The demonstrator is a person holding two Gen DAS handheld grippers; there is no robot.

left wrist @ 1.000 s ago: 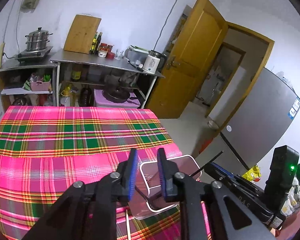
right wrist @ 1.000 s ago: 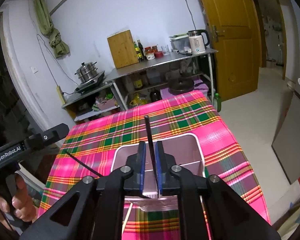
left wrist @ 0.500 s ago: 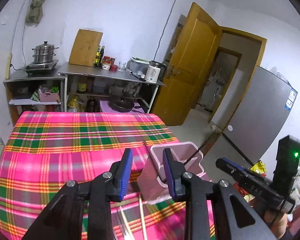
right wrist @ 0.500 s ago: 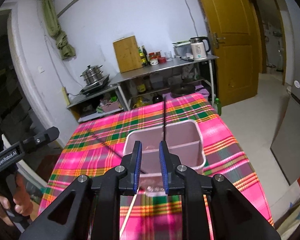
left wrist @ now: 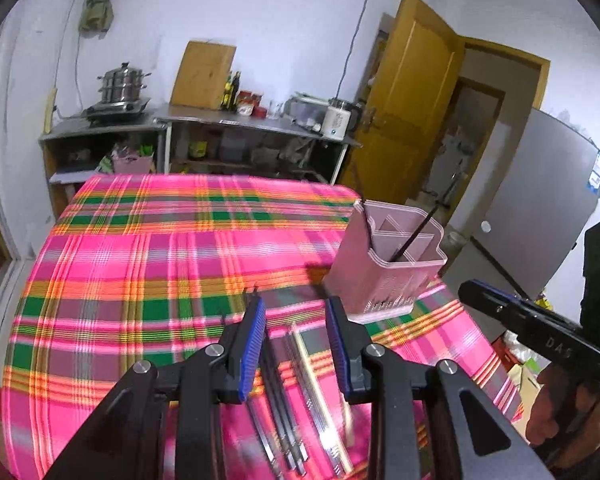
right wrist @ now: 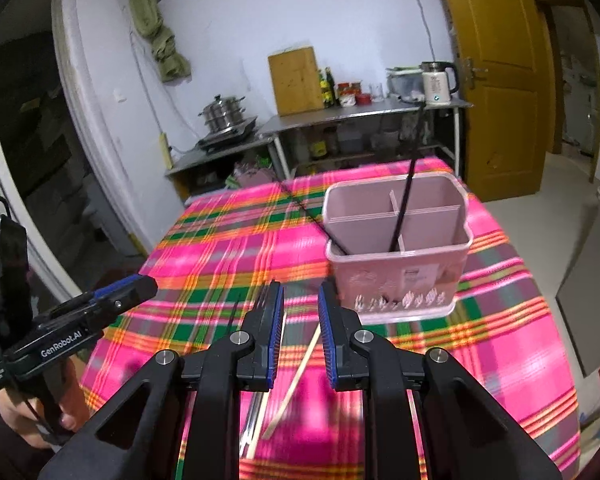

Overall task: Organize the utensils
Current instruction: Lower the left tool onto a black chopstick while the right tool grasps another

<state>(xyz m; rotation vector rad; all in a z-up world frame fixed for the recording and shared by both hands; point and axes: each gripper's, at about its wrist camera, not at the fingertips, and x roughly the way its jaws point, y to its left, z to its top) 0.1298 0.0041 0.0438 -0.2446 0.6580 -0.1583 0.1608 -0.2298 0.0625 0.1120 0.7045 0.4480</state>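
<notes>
Your left gripper (left wrist: 296,320) hangs over the plaid tablecloth (left wrist: 148,264) with its jaws apart and nothing pinched; they have just been opening. Below and between its blue pads (left wrist: 253,344) lies a loose bundle of chopsticks (left wrist: 288,408) flat on the cloth, dark and metallic ones beside a pale one (motion blur makes the exact count hard to tell). The pink utensil holder (left wrist: 384,264) stands upright ahead of and to the right of those fingers, well clear of them, with two black chopsticks leaning inside it.

Your right gripper (right wrist: 300,300) is likewise released, its jaws having just been widening, and nothing sits in their grip. A pale wooden chopstick (right wrist: 296,380) lies slanted on the cloth beneath the gap, and a second one runs under the left finger. The holder (right wrist: 396,276) is just ahead of the right fingertip, apart from it. One black chopstick (right wrist: 404,208) stands near the holder's divider; another black chopstick (right wrist: 316,220) leans out over the holder's left rim.
</notes>
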